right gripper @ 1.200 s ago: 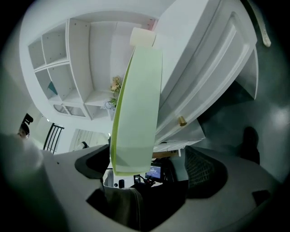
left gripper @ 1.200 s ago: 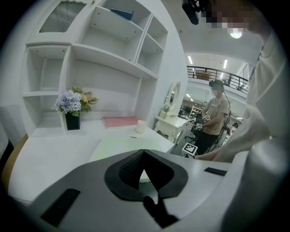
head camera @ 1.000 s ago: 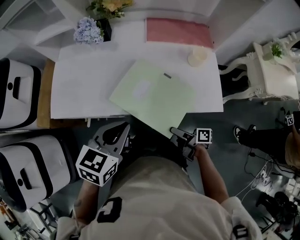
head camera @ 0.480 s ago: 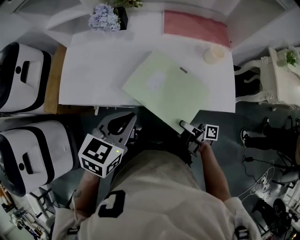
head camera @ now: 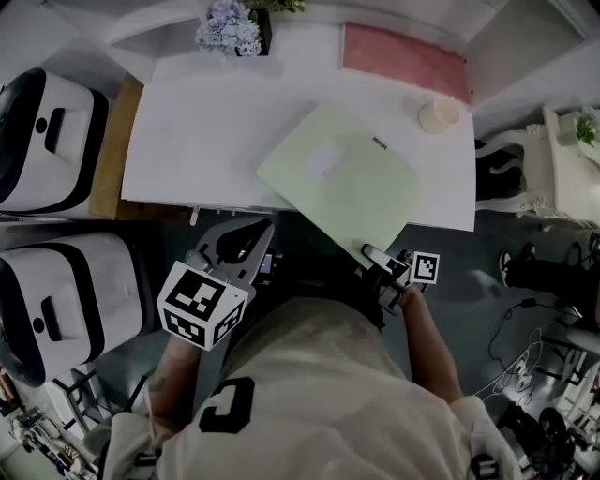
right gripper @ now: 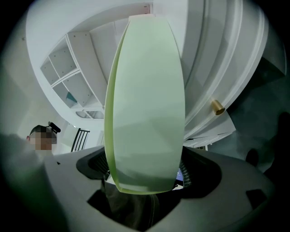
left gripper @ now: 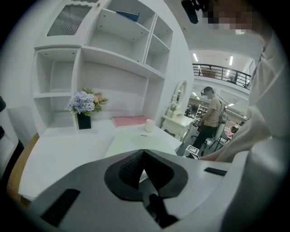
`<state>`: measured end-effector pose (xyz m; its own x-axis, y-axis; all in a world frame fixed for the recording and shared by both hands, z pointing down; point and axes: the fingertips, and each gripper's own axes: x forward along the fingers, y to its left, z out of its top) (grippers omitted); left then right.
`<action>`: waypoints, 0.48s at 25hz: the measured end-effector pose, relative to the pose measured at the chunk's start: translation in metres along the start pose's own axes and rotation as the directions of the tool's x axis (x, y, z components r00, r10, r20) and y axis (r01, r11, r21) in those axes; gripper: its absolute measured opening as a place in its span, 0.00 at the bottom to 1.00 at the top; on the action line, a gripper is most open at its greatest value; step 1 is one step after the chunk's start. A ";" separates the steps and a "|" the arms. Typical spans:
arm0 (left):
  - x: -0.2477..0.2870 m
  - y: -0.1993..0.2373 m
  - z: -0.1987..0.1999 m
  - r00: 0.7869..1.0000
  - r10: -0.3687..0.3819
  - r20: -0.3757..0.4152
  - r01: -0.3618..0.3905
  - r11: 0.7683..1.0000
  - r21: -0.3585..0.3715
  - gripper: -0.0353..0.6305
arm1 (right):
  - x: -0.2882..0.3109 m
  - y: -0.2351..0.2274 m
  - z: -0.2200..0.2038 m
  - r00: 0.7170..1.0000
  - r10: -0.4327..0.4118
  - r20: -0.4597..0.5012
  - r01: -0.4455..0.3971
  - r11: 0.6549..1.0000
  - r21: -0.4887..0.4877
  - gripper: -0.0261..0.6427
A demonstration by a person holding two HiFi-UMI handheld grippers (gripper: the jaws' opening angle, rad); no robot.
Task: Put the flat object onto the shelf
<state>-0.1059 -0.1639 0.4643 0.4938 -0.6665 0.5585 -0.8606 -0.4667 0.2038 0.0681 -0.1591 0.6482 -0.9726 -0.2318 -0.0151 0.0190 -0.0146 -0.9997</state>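
The green flat object [head camera: 345, 183] lies on the white worktop [head camera: 187, 141]. Its near corner overhangs the edge and is clamped in the right gripper [head camera: 373, 255]. It sits slightly farther onto the worktop than one second ago. Transfer to the shelf [left gripper: 118, 58] is not yet done. The left gripper [head camera: 242, 239] is clenched and empty.

- Desk [head camera: 187, 141]: white, with a wooden strip [head camera: 108, 150] along its left edge.
- Flowers [head camera: 230, 26]: pale blue, in a dark vase [head camera: 263, 19], at the desk's back edge.
- Mat [head camera: 403, 58]: pink, back right.
- Cup [head camera: 439, 114]: cream, near the mat's front corner.
- Two seats [head camera: 47, 141] [head camera: 56, 300]: white and black, left of the desk.
- Side table [head camera: 562, 159]: ornate, white, at right.
- Cables [head camera: 534, 347]: on the floor.
- Bystander [left gripper: 209, 115]: standing, background.
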 end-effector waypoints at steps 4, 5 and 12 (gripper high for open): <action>-0.001 0.002 -0.003 1.000 -0.001 0.003 0.001 1.000 0.001 0.07 | -0.001 -0.005 0.001 0.999 -0.041 0.017 0.041 0.999 -0.031 0.55; -0.002 0.003 -0.004 1.000 -0.002 0.004 0.002 1.000 0.002 0.07 | -0.001 -0.005 0.002 0.999 -0.043 0.025 0.044 0.999 -0.032 0.53; -0.005 0.007 -0.002 1.000 -0.010 0.016 0.010 1.000 0.008 0.07 | 0.001 -0.004 0.001 0.998 -0.050 0.043 0.051 0.999 -0.015 0.50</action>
<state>-0.1147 -0.1627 0.4651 0.5044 -0.6707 0.5438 -0.8545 -0.4780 0.2030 0.0674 -0.1597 0.6522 -0.9616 -0.2721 0.0357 -0.0338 -0.0119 -0.9994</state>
